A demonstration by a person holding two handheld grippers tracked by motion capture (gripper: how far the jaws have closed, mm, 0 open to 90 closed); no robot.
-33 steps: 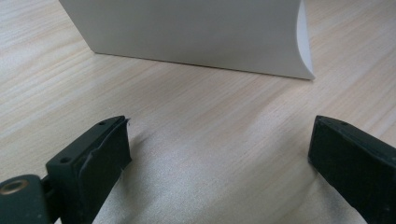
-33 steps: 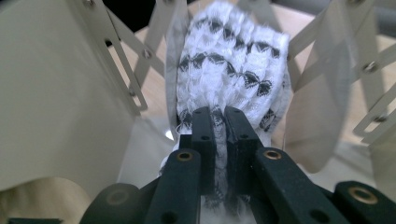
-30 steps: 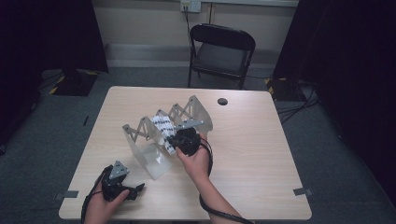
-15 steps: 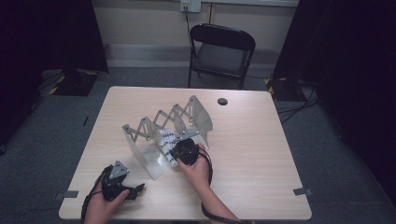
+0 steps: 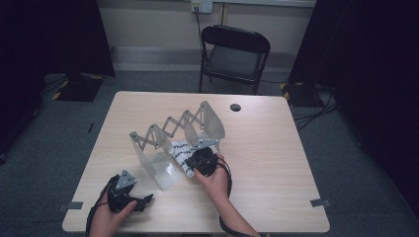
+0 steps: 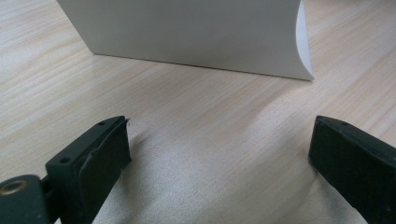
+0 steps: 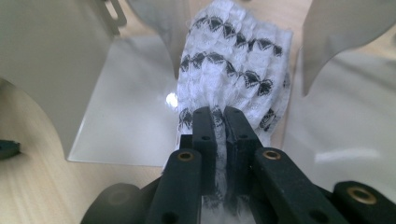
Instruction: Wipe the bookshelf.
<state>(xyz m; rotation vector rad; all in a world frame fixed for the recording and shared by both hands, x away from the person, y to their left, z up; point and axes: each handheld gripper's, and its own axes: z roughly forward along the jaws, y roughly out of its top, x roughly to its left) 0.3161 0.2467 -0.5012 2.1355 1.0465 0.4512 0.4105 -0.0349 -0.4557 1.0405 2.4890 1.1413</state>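
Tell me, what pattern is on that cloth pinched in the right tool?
White knitted cloth with rows of small black bow-like marks, clearest in the right gripper view.

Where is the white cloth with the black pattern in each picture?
High view: the patterned cloth lies mid-table, between the plates of the metal rack, at the right gripper.
Right gripper view: the patterned cloth is centre top, pinched between that gripper's fingers.
Left gripper view: not in it.
Shared landmark: the metal rack's pale plates.

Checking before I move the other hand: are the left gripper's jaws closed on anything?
No: the left gripper has its jaws wide apart over bare wooden table, nothing between them.
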